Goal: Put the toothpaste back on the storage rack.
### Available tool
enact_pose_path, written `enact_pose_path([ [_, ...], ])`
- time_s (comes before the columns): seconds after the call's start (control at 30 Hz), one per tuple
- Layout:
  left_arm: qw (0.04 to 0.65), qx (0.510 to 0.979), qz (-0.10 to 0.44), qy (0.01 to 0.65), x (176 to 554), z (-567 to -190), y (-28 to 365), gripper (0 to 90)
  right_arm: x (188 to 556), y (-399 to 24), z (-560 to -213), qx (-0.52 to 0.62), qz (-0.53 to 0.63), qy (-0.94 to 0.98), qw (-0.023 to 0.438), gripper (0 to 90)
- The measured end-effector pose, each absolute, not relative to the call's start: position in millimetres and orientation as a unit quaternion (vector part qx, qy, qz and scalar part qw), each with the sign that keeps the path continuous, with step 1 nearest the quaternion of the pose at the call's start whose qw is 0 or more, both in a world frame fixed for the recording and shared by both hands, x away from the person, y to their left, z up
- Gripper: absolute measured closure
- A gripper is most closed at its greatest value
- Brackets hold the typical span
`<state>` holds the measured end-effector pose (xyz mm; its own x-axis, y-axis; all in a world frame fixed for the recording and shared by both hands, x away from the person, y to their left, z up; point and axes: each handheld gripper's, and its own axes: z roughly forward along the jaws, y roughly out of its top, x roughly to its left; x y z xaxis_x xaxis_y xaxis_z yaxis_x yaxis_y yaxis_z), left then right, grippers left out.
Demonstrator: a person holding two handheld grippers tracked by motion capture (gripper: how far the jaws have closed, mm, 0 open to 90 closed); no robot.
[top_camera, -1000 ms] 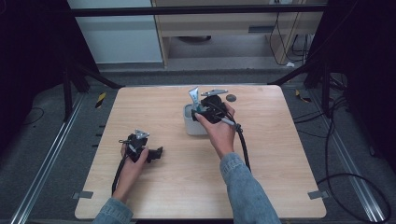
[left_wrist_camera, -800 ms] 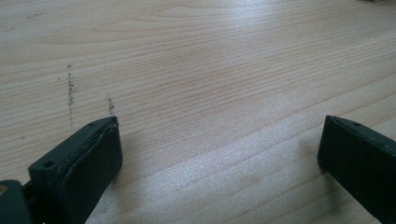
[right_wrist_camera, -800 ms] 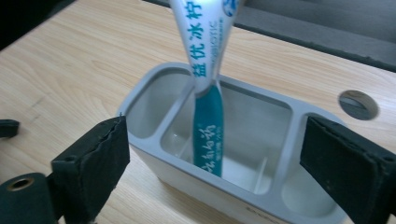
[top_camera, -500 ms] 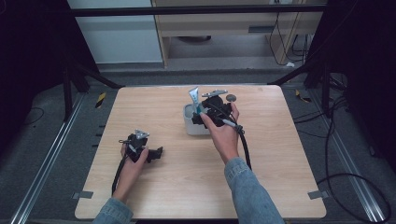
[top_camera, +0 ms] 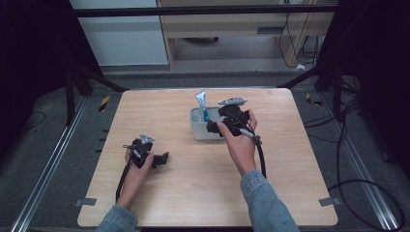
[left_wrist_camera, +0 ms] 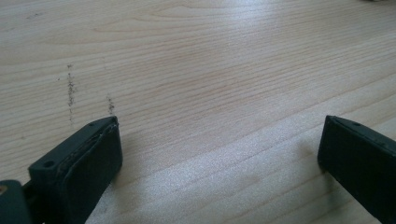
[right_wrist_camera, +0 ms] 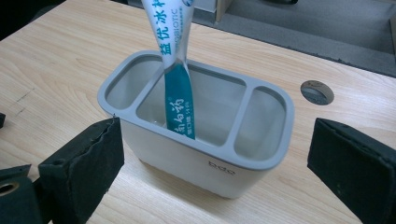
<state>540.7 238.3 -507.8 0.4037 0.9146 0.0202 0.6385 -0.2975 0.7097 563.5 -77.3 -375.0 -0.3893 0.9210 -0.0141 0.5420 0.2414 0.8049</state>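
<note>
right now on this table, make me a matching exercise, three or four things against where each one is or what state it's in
Things:
1. toothpaste tube
2. grey holder
3. left gripper
4. right gripper

States:
a. open, low over bare wood
b. three compartments, standing on the table
c. upright in the middle compartment
d. open, just been opening, facing the holder with nothing between its jaws

Pairs: 1-c, 2-b, 3-a, 4-d

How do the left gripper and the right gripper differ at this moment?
The left gripper rests low near the table's front, facing bare wood; the right gripper is at the grey holder, which stands between its jaws untouched. The toothpaste tube stands in the middle compartment before the right gripper; nothing lies before the left. Both are open.
</note>
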Motion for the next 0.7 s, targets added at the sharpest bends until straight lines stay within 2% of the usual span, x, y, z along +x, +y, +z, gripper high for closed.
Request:
enact_pose_path([
  [0.37,0.317,0.775,0.218,0.501,540.6,-507.8,238.3,0.0,554.0,-97.7,-375.5,0.495,0.372,0.741,0.261,4.3],
  [0.7,0.317,0.775,0.218,0.502,540.5,-507.8,238.1,0.0,543.7,-114.6,-374.4,0.485,0.385,0.728,0.294,4.5],
])
